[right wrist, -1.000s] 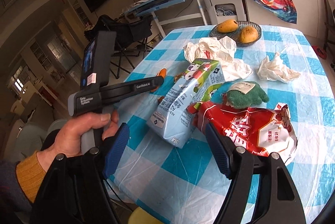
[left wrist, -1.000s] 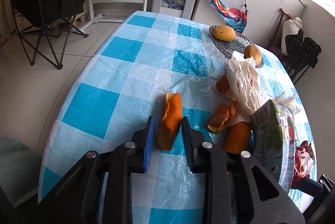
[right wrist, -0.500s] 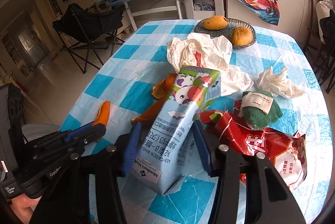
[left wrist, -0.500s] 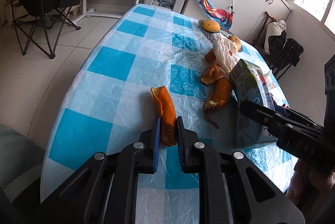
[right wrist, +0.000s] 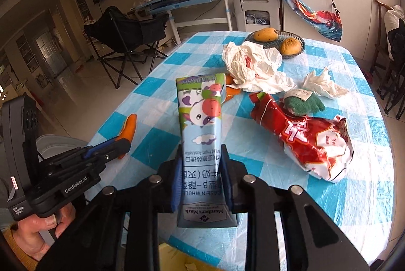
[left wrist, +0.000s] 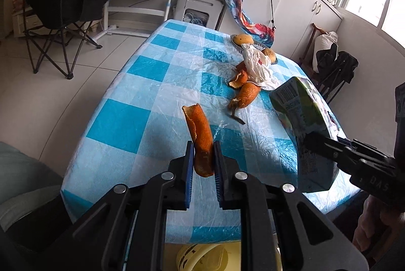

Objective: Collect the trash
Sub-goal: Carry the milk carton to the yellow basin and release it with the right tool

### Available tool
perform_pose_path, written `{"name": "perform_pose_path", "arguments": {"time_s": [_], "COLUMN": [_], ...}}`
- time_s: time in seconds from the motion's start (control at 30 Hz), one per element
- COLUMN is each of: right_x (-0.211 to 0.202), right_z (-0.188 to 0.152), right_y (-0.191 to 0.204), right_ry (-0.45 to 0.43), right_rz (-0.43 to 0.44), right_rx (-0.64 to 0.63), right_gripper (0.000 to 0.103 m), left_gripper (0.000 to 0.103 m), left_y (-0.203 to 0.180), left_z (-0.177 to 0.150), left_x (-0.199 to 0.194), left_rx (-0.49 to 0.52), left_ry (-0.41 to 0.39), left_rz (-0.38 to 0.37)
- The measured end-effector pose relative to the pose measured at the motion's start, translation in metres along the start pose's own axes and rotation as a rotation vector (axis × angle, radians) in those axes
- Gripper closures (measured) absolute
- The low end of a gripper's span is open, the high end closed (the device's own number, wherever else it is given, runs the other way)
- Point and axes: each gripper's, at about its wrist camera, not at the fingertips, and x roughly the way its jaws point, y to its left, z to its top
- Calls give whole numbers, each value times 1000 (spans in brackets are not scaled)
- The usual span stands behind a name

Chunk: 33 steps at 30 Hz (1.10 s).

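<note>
— Where do we have the left hand-held gripper (left wrist: 203,157)?
— Tilted downward, its blue pads (left wrist: 189,159) pinched together on an orange peel (left wrist: 198,135).
— And the right hand-held gripper (right wrist: 201,176)?
— Also angled down, jaws closing on a milk carton (right wrist: 201,129). Our left hand (right wrist: 38,233) wraps its handle.

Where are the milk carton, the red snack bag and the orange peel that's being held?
milk carton (right wrist: 200,119), right wrist view, front face.
red snack bag (right wrist: 311,142), right wrist view, middle.
orange peel (left wrist: 200,134), left wrist view, outer skin.
</note>
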Motion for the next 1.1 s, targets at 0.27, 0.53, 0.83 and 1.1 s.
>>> {"name": "perform_pose_path", "arguments": {"time_s": [0.27, 0.53, 0.83, 1.1], "right_x": [-22, -32, -26, -54], "right_z": [-25, -66, -107, -102], "right_y": [18, 41, 47, 29], "right_ry": [-4, 90, 251, 116], "right_rz": [46, 74, 65, 29], "right_rx": [-3, -63, -79, 23], "right_gripper": [76, 76, 74, 46], "left_gripper": [89, 89, 89, 89], "left_y": [-4, -14, -28, -56], "left_z": [-15, -25, -40, -61], "left_x": [-15, -28, -39, -40], "left_rx": [21, 60, 118, 237], "left_ry": [7, 6, 25, 95], "left_rz": [-9, -40, -92, -155]}}
